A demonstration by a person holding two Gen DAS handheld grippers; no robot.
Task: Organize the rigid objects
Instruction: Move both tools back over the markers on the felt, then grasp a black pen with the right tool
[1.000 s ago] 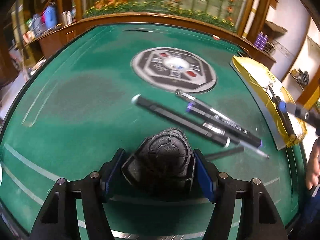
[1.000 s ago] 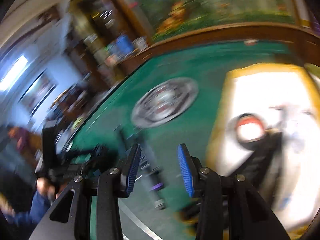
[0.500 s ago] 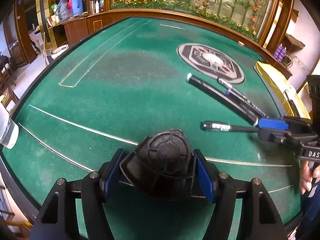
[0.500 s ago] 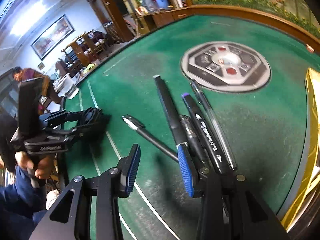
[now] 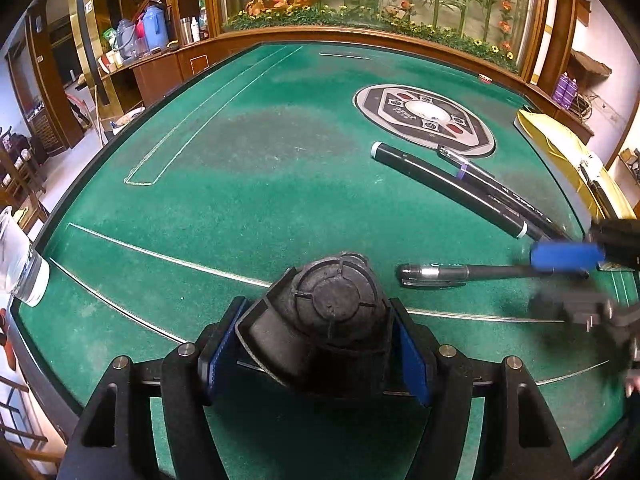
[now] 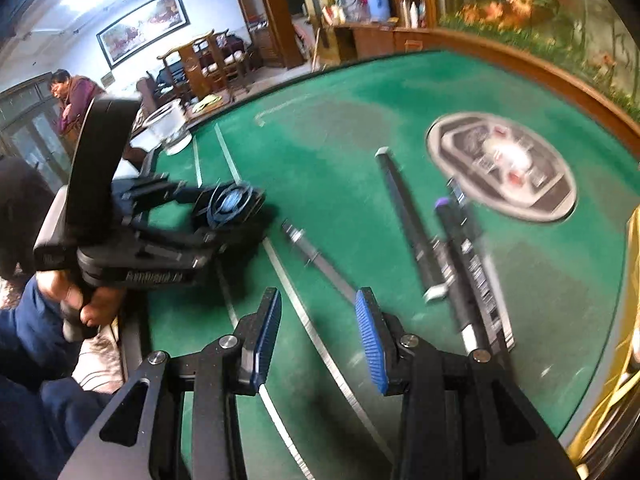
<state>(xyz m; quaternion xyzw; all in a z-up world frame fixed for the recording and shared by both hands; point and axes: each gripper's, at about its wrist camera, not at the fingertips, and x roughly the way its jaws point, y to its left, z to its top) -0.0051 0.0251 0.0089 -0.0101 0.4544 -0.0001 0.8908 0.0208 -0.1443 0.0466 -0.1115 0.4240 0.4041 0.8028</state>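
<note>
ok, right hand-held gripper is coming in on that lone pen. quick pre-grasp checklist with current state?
1. Left hand-held gripper clamped on black pen cup: ok.
2. Right hand-held gripper jaws apart, nothing between them: ok.
3. Lone pen lying apart from the marker group: ok.
4. Pen centred between the right pads: not ok; it passes by the blue pad, not in the gap.
5. Cup mouth turned toward the pen: cannot tell.
6. Green felt around the pen free of clutter: ok.
</note>
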